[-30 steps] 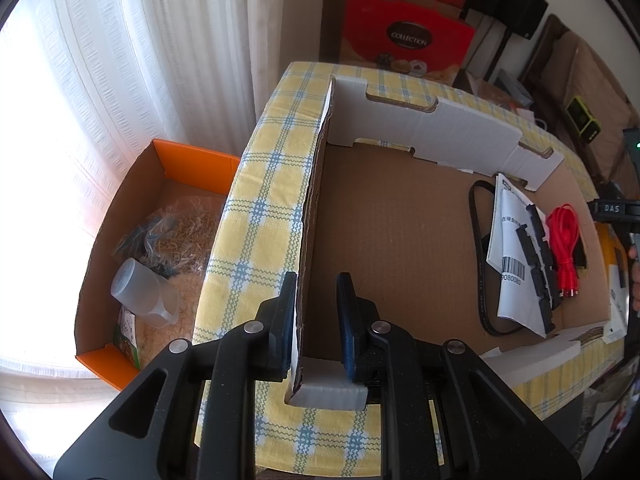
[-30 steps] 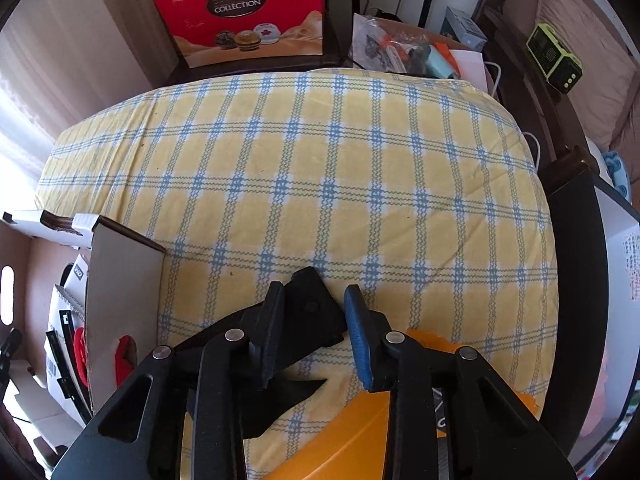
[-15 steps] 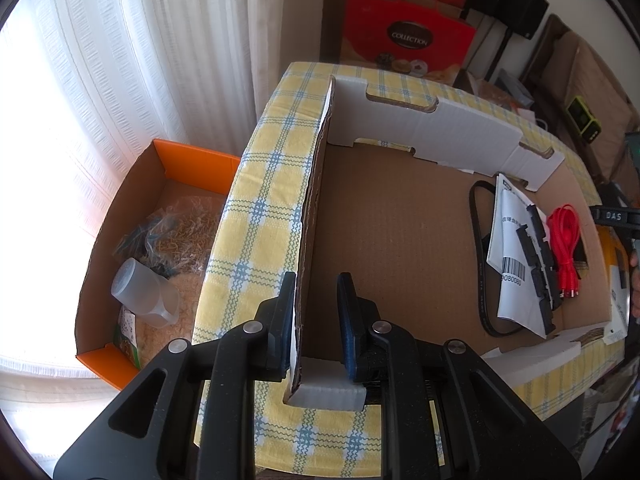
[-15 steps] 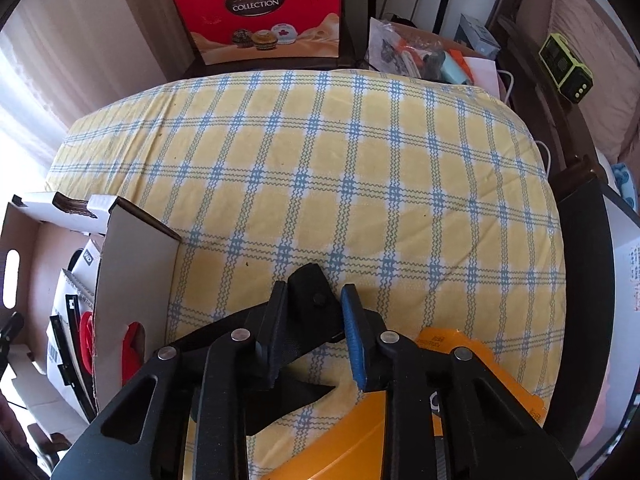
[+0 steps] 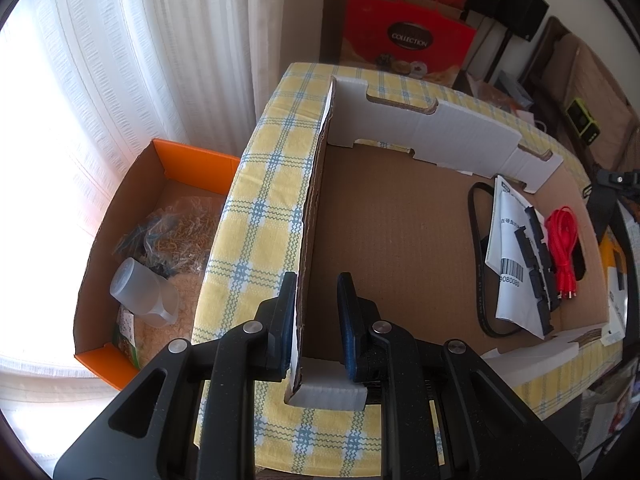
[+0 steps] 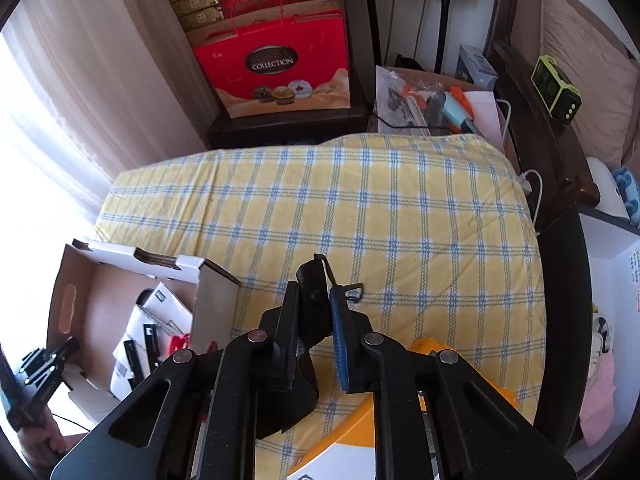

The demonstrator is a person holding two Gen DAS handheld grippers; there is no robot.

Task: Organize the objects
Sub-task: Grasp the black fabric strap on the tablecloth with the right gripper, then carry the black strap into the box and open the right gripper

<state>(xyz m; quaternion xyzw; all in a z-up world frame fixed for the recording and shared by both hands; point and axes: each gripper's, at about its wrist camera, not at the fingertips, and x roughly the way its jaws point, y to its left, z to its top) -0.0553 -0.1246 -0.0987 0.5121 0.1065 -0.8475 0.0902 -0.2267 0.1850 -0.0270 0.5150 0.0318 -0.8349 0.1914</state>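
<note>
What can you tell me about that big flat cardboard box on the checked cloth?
The cardboard box is a shallow open tray, brown inside with white walls notched along the top. It lies on the yellow checked cloth. The left tongs pinch its near corner wall. A black cable, papers, black strips and a red cord lie inside.

Orange-rimmed carton (image 5: 192, 162) sits on the floor left of the table by the white curtain (image 5: 132, 40), holding a clear plastic cup (image 5: 142, 300) lying on its side and bagged loose bits. Far side: red gift bag (image 6: 276, 72) marked COLLECTION against dark shelving, black speakers (image 5: 520, 12) to its right. Far right: green-and-black device (image 6: 556, 90) on a brown cushion (image 6: 588, 60), open box of tools (image 6: 436, 106) just left of it.
</note>
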